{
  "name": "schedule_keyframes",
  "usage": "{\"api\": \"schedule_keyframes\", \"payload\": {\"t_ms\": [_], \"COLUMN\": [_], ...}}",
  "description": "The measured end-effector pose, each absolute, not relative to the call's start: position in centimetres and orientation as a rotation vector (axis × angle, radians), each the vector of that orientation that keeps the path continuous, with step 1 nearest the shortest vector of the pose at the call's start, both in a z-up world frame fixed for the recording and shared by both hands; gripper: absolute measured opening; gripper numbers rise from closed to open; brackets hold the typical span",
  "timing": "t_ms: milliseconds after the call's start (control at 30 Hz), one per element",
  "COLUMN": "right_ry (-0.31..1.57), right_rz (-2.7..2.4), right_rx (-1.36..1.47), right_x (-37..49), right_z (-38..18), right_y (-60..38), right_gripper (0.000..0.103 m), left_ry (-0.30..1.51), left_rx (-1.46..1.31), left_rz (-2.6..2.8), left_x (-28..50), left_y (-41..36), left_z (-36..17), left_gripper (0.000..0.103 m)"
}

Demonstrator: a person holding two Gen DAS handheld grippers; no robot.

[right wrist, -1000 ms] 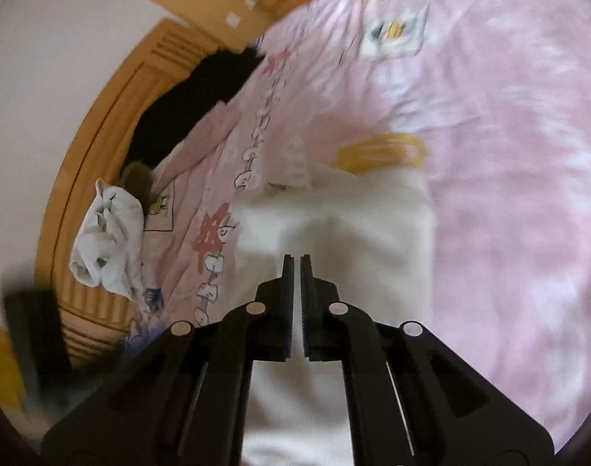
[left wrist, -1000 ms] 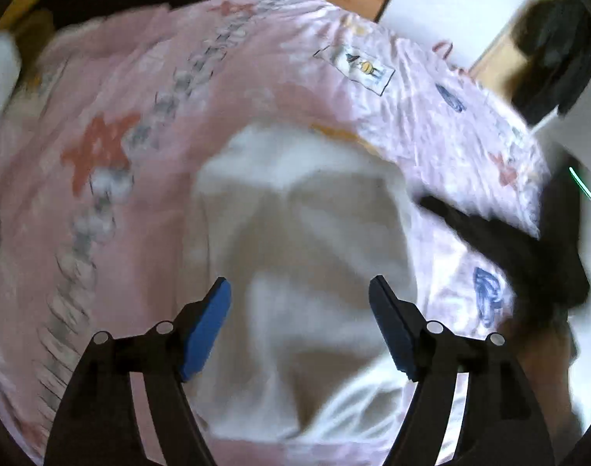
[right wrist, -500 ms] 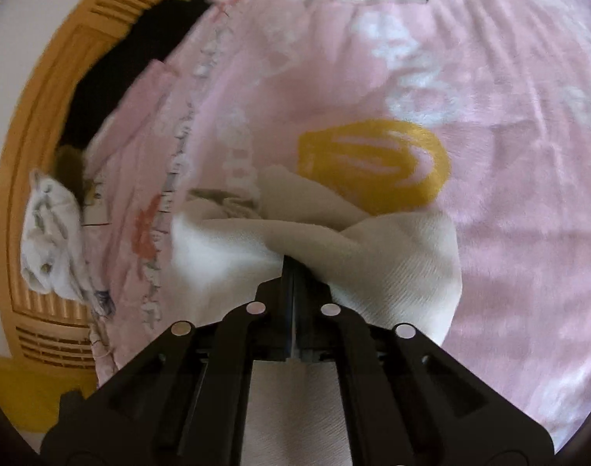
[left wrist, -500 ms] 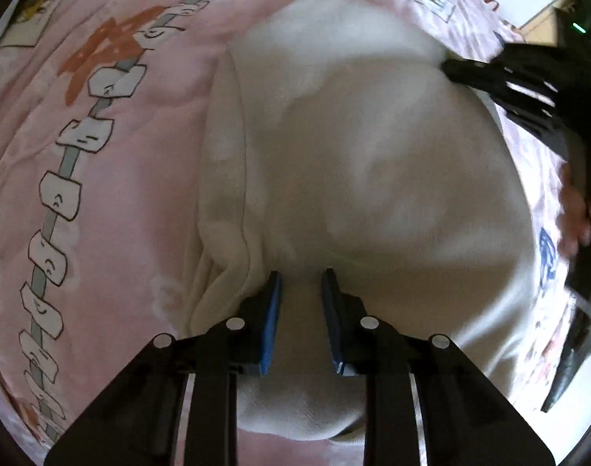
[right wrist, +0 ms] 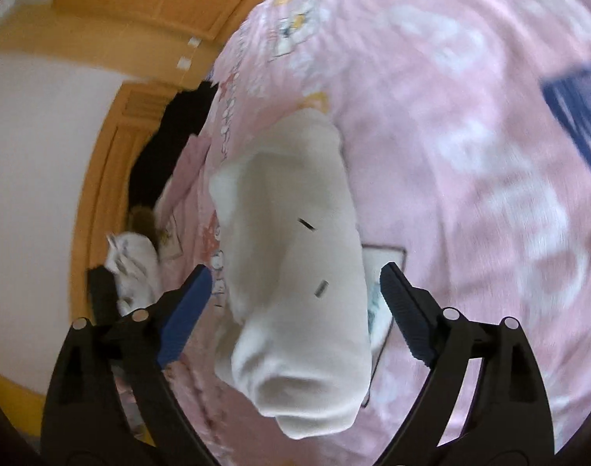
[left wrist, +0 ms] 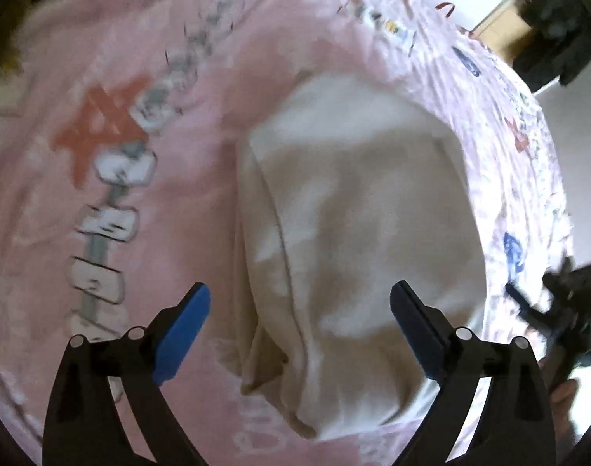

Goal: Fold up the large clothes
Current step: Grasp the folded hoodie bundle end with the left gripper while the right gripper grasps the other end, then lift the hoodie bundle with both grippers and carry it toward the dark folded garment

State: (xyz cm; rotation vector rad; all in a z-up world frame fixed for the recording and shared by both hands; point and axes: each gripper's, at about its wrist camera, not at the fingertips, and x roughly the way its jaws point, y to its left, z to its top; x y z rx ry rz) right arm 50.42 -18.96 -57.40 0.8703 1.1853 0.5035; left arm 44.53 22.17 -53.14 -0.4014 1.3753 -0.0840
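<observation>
A cream-white garment (left wrist: 357, 233) lies folded in a compact bundle on the pink printed bedsheet (left wrist: 132, 202). My left gripper (left wrist: 299, 310) is open and empty, raised above the near end of the bundle. In the right wrist view the same garment (right wrist: 295, 256) lies below my right gripper (right wrist: 293, 295), which is open and empty with its blue pads either side of it. The right gripper also shows at the right edge of the left wrist view (left wrist: 567, 310).
A wooden headboard (right wrist: 101, 178) runs along the bed's far side, with dark clothing (right wrist: 167, 147) and a crumpled white cloth (right wrist: 130, 268) against it. A dark garment (left wrist: 555, 27) hangs by the white wall beyond the bed.
Both grippers were shut on the white garment half a second ago. Both have opened, let it go and pulled back above it. The bundle now lies on the sheet.
</observation>
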Motion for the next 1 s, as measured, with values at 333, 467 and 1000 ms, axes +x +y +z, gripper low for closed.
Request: {"api": "schedule_keyframes", "payload": {"t_ms": [333, 467, 1000], "right_ry": [1.365, 1.393, 1.467], "right_rz": [0.634, 0.661, 0.673], "right_rx": [0.972, 0.788, 0.753], "right_x": [53.4, 53.8, 55.7], "right_z": [-62.9, -62.6, -65.4], "right_y": [-15.4, -12.8, -9.9], "right_gripper": [0.087, 0.092, 0.097], "left_ry": [1.560, 1.572, 1.536], "left_rx": [-0.584, -0.596, -0.539], "left_rz": [-0.234, -0.268, -0.413], "left_x": [47.1, 47.1, 46.5], "left_y": [23.5, 23.8, 21.9], "left_z": [-62.4, -63.3, -62.4], "left_gripper": [0.091, 0.096, 0.058]}}
